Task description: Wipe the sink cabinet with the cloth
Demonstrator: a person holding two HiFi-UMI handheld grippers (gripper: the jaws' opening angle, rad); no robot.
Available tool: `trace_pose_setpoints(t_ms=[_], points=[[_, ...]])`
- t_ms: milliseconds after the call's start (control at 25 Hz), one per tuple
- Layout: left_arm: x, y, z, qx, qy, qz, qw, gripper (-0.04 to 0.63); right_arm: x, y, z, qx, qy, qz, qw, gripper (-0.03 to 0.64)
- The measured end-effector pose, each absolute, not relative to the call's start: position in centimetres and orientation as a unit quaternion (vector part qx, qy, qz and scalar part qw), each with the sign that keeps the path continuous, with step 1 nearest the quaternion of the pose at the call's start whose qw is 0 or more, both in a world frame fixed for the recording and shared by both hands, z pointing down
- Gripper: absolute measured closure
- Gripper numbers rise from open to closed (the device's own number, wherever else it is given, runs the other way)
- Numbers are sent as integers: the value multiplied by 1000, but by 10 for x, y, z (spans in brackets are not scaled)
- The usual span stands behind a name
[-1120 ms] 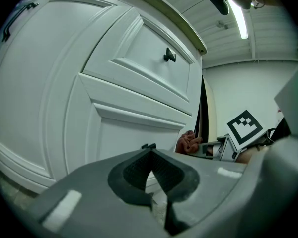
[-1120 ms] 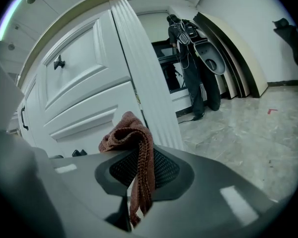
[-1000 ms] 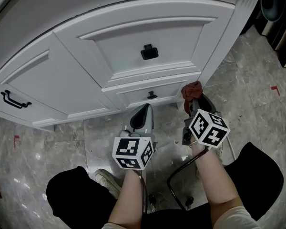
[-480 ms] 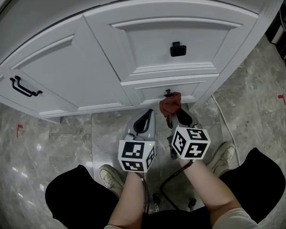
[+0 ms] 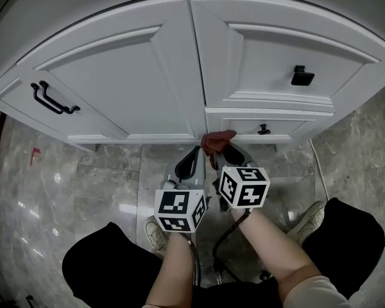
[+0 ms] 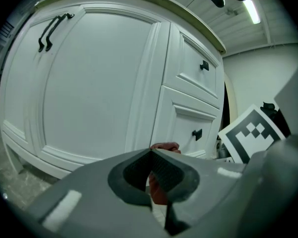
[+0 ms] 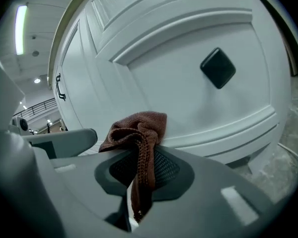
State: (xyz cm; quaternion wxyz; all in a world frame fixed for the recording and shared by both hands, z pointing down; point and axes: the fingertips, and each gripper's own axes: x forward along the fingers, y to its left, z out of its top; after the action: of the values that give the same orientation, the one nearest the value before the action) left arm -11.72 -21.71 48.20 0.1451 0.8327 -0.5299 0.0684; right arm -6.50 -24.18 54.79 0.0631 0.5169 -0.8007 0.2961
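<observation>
The white sink cabinet [image 5: 147, 88] fills the upper part of the head view, with a door at left and two drawers at right. My right gripper [image 5: 219, 153] is shut on a reddish-brown cloth [image 5: 215, 140], whose bunched end presses against the bottom rail of the lower drawer [image 5: 269, 122]. In the right gripper view the cloth [image 7: 139, 133] hangs between the closed jaws of the gripper [image 7: 139, 175] and touches the drawer front. My left gripper [image 5: 191, 162] is just left of it, shut with nothing held [image 6: 151, 175], pointing at the cabinet base.
A black double bar handle [image 5: 51, 99] sits on the left door, a square black knob [image 5: 302, 76] on the upper drawer and a small knob [image 5: 264, 130] on the lower one. Grey marble floor [image 5: 70, 185] surrounds my legs and shoes [image 5: 311, 213]. A black cable [image 5: 221, 246] trails below.
My right gripper has carried the cloth leftward along the cabinet's base, from the right corner to under the lower drawer. The view has shifted with it; the left gripper stayed close by.
</observation>
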Motion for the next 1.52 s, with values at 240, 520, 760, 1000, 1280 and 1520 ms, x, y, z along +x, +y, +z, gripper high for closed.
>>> trace_pose_setpoints(t_ms=[240,520,760,1000,1280,1520], points=[[-112,-221,484,838,-521,70,145,595,-69,-247,553,502,-807,306,62,526],[-84,-218,489,852,-497,78,145,595,-32,-250,554,526,-789,314,48,525],[-66,-219,492,855,-492,77,148,595,2,-249,551,550,-775,308,42,525],[-46,-221,489,861,-481,75,146,595,40,-248,549,573,-761,302,40,525],[-14,-220,491,869,-467,73,147,595,96,-245,549,606,-737,299,38,525],[16,-216,495,876,-452,75,150,595,146,-240,549,642,-716,268,54,526]])
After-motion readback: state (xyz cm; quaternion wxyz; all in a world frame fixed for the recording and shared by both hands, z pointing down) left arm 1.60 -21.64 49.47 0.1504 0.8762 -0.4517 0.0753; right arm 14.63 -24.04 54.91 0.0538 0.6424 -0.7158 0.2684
